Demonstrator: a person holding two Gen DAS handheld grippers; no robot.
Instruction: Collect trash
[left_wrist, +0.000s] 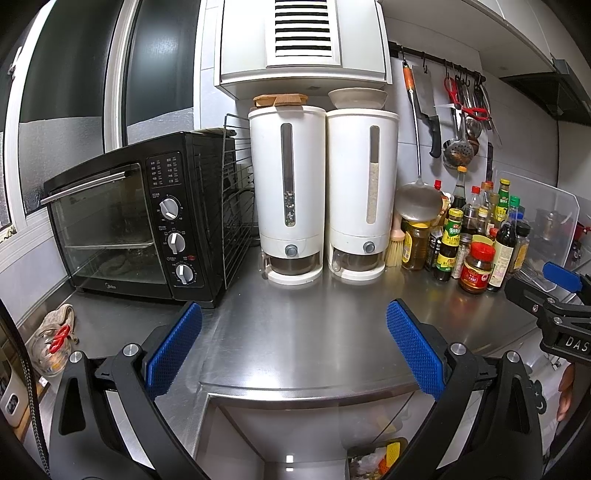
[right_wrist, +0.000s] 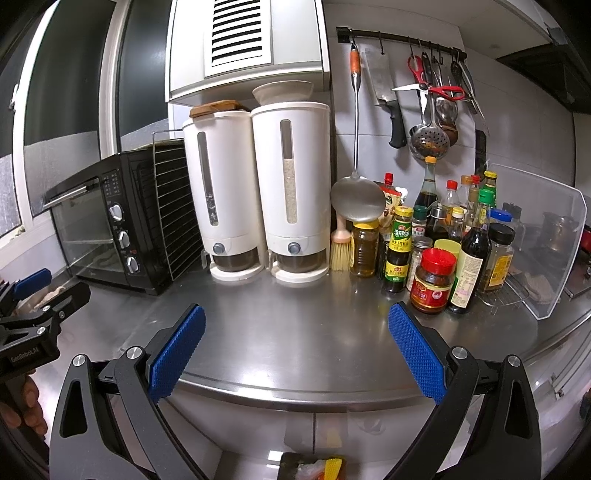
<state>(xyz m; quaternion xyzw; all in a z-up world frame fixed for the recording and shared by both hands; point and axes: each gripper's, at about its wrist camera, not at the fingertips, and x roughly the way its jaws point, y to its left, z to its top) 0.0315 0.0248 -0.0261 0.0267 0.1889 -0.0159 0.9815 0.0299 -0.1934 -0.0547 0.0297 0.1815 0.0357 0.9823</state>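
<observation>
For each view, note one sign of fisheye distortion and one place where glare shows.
Left wrist view: the window frame bows outward; glare streaks the steel countertop. Right wrist view: the utensil rail curves; ceiling light reflects off the counter edge.

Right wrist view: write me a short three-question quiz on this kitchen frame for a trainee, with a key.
1. True or false: the right gripper holds a piece of trash.
2. What stands directly left of the two white dispensers on the counter?
A. kettle
B. black oven
C. sink
3. Fill in: the jar nearest the right gripper's fingers has a ____ lid.

Key:
1. False; its fingers are spread apart with nothing between them.
2. B, the black oven, with a wire rack leaning between them.
3. red
</observation>
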